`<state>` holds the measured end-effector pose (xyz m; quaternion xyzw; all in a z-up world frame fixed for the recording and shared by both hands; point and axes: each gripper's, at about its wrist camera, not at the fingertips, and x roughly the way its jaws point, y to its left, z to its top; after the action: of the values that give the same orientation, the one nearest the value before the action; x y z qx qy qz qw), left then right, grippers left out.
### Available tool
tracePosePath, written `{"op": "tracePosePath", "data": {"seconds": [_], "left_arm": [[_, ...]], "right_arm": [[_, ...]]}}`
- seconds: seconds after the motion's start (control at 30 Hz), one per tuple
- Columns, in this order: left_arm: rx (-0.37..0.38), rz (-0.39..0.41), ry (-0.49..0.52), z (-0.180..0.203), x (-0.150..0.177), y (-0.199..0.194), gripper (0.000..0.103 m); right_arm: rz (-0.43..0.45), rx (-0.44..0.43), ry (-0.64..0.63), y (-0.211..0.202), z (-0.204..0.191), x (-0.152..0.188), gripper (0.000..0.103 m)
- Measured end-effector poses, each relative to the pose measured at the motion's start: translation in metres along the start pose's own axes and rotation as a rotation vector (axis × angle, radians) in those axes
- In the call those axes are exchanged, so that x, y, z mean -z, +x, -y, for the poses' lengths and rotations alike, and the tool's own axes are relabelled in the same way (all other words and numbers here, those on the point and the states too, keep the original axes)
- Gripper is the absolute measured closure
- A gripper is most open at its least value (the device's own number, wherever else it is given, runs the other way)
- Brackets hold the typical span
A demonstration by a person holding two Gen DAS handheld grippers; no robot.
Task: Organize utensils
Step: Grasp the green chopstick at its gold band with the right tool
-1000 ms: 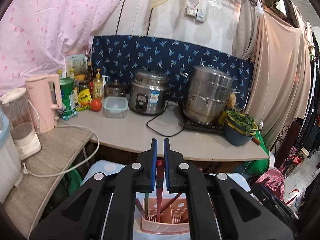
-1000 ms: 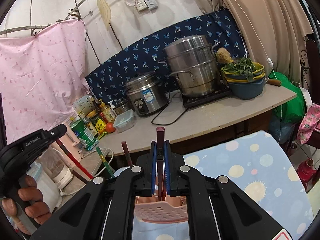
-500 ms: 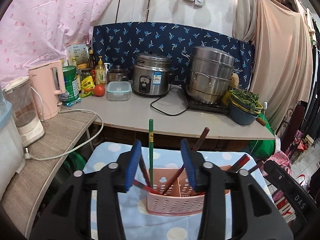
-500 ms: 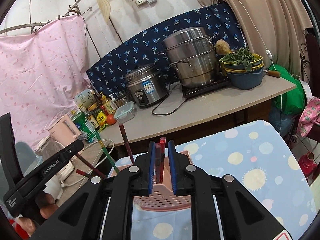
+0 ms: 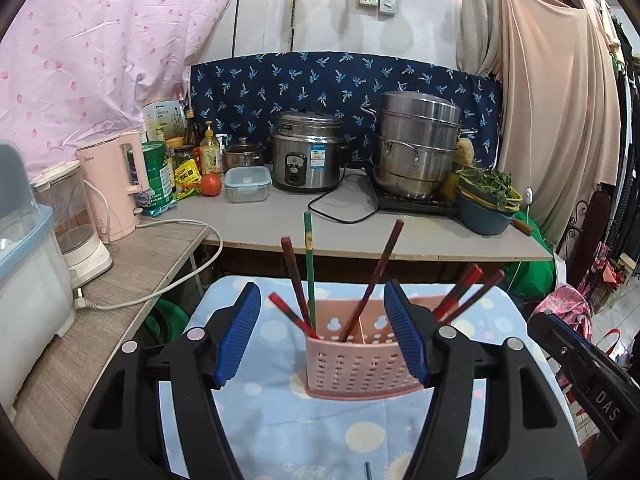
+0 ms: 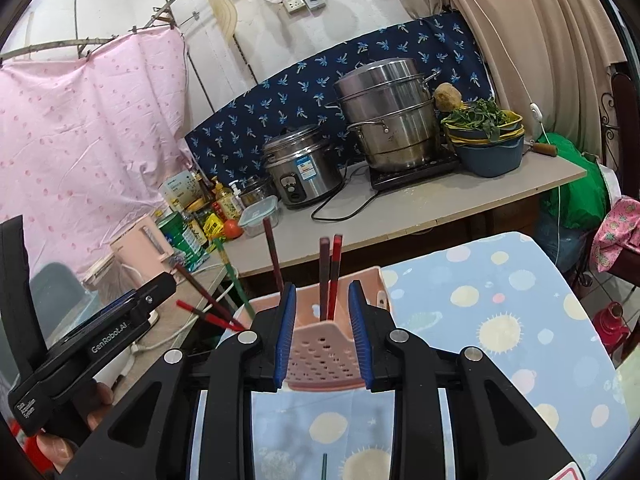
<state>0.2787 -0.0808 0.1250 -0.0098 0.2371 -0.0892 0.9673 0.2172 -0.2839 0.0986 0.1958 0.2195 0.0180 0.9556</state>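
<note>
A pink perforated utensil holder (image 5: 360,360) stands on the table's blue dotted cloth (image 5: 260,420). A green chopstick (image 5: 308,256) and several dark red chopsticks (image 5: 376,268) lean in it. My left gripper (image 5: 320,294) hangs just short of the holder, its jaws opening wide and touching nothing. In the right wrist view the holder (image 6: 324,348) is seen from its end. Two red chopsticks (image 6: 329,276) stand in it between the opening jaws of my right gripper (image 6: 322,288), and the pads are clear of them. A hand (image 6: 60,436) holds the left gripper (image 6: 120,320) at the left.
Behind the table runs a grey counter (image 5: 280,228) with a rice cooker (image 5: 308,152), a steel steamer pot (image 5: 418,144), a basin of greens (image 5: 484,204), a pink kettle (image 5: 116,184) and a trailing white cord (image 5: 160,296). One green stick (image 5: 366,472) lies on the cloth near me.
Both grippers were shut on chopsticks over the holder. Both have opened and drawn back, and the chopsticks now stand free in the holder.
</note>
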Motion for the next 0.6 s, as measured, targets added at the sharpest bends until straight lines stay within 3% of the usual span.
{"op": "tracePosePath", "data": {"seconds": [0.37,0.6], "left_arm": [[-0.003,-0.095,0.002,-0.003,0.050,-0.021,0.042],[-0.003,-0.183,-0.001,-0.013,0.101,-0.036,0.042]], "right_arm": [[-0.072,-0.009,-0.030,-0.031,-0.005,0.049,0.076],[-0.167,0.015,-0.084,-0.048,-0.007,0.107,0.076]]}}
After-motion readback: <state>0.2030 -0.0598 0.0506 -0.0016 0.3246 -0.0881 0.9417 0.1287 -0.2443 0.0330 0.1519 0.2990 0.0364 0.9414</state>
